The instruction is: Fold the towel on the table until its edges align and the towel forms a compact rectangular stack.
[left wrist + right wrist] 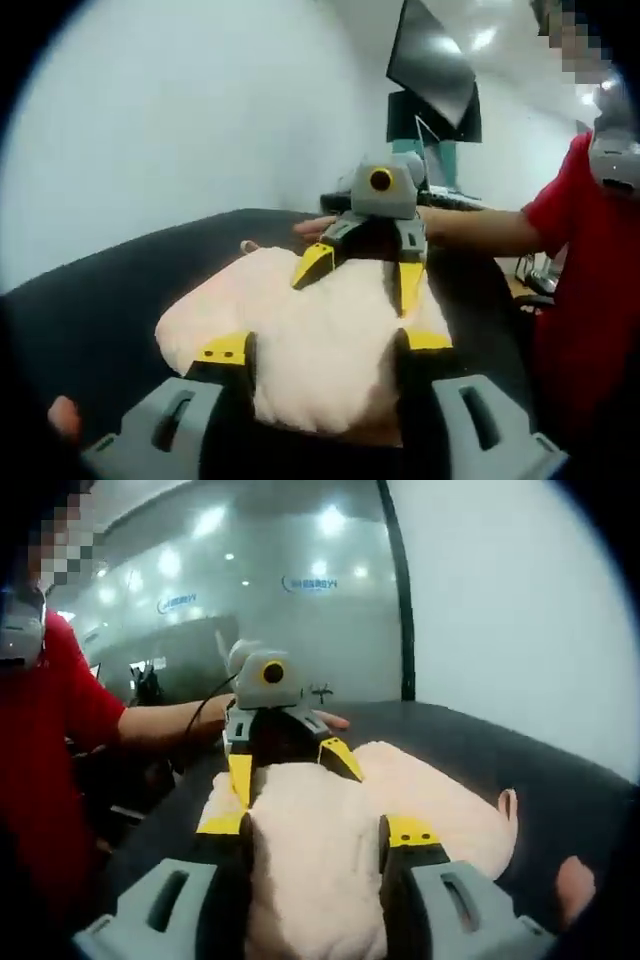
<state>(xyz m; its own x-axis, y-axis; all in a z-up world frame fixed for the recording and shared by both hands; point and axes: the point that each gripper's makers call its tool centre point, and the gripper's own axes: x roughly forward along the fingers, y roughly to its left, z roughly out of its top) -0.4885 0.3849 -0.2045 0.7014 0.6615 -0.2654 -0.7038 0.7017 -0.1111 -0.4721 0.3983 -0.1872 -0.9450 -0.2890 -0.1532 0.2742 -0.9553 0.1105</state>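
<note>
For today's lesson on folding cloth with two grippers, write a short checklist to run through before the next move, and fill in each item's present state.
1. Left gripper has the towel between its jaws: ok.
2. Right gripper has towel between its jaws: ok.
3. Grippers sit at opposite ends of the towel, facing each other: ok.
4. Towel lies on the table: ok.
5. Edges aligned: cannot tell, the cloth is bunched.
6. Compact rectangular stack reached: not ok.

One pale pink towel [320, 345] lies on one black table [110, 300]. Two grippers work it, the left gripper [325, 350] and the right gripper [312, 835], each with two yellow-tipped jaws. One person in a red sleeve [585, 250].
</note>
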